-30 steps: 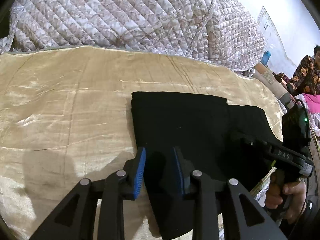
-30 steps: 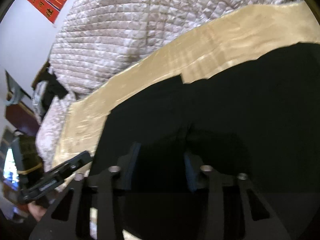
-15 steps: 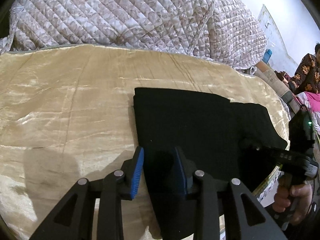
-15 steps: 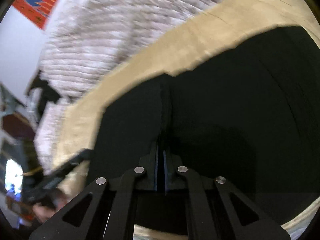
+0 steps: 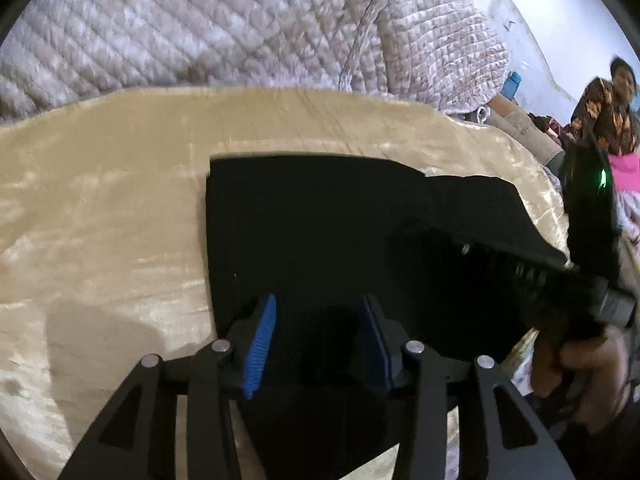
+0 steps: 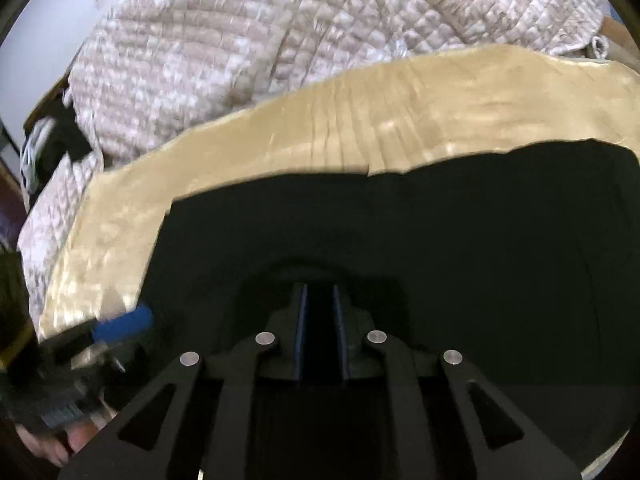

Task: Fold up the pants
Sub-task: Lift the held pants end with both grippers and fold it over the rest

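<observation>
1. Black pants (image 5: 320, 232), already folded into a flat, layered rectangle on the shiny golden-beige bedspread (image 5: 100, 208); stepped far edge marking one layer laid over another.
2. Left gripper (image 5: 316, 344): blue-padded jaws set apart over the near edge of the fabric, having just been opening; cloth beneath and between them, not pinched.
3. Right gripper (image 6: 319, 332): jaws drawn nearly together above the dark cloth, having clamped and then eased slightly apart; whether a fold of fabric sits in the narrow slit cannot be told, black on black.
4. Quilted, pale floral blanket (image 5: 240, 32) heaped behind the bedspread, apart from the pants.
5. Progress, as a judgement: main folds apparently done; remaining, at most, one more halving or a smoothing of the uneven right-hand edge, where the lower layer juts out.
</observation>
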Demonstrator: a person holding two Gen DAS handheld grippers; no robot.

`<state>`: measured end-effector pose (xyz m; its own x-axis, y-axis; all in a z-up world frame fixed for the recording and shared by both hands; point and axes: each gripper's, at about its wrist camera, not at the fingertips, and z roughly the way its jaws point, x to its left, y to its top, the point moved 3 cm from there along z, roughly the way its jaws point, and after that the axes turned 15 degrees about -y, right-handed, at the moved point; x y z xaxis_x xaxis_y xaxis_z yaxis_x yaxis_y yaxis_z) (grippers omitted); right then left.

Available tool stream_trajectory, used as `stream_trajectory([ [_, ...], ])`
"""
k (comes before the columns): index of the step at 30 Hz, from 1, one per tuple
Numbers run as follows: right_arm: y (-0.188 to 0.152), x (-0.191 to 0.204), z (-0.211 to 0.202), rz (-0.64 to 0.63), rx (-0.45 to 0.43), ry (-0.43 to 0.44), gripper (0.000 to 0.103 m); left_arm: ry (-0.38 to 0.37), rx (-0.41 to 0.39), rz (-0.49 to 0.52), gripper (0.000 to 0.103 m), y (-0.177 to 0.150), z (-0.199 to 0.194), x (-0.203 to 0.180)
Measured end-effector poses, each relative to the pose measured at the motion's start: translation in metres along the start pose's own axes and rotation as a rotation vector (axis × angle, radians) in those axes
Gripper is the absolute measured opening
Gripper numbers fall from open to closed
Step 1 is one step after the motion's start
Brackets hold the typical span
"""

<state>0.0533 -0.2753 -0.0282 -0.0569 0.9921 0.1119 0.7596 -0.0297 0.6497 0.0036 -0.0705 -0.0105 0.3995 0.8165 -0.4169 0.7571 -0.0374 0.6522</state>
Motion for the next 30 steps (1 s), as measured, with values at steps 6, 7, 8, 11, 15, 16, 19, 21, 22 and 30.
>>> stream_trajectory([
  [6, 0.028, 0.018, -0.015, -0.06, -0.112, -0.029, 0.02, 0.022, -0.015, -0.009, 0.046, 0.024, 0.0, 0.002],
  [7, 0.033, 0.022, -0.011, -0.081, -0.115, -0.037, 0.021, 0.031, -0.018, -0.01, 0.046, 0.032, 0.004, 0.004],
  [8, 0.036, 0.026, -0.006, -0.087, -0.106, -0.04, 0.026, 0.036, -0.015, -0.014, 0.046, 0.037, 0.009, 0.006],
  [11, 0.041, 0.016, 0.022, -0.046, -0.023, -0.096, 0.029, 0.05, 0.036, -0.059, 0.047, 0.044, 0.033, 0.021],
  [15, 0.041, -0.006, 0.02, 0.037, -0.01, -0.111, 0.029, 0.062, 0.026, -0.052, 0.047, 0.04, 0.032, 0.02],
  [16, 0.039, -0.005, 0.013, 0.026, -0.026, -0.104, 0.029, 0.065, 0.027, -0.042, 0.047, 0.038, 0.029, 0.018],
  [19, 0.026, 0.0, -0.005, -0.018, -0.061, -0.076, 0.03, 0.066, 0.019, -0.039, 0.047, 0.032, 0.022, 0.013],
  [21, 0.014, 0.005, -0.015, -0.057, -0.079, -0.072, 0.032, 0.081, 0.012, -0.025, 0.047, 0.025, 0.017, 0.008],
  [22, 0.007, 0.008, -0.021, -0.078, -0.087, -0.076, 0.033, 0.091, 0.009, -0.013, 0.047, 0.022, 0.015, 0.006],
  [30, -0.04, 0.014, -0.043, -0.153, -0.102, -0.089, 0.034, 0.122, -0.004, 0.05, 0.047, -0.007, 0.001, -0.014],
])
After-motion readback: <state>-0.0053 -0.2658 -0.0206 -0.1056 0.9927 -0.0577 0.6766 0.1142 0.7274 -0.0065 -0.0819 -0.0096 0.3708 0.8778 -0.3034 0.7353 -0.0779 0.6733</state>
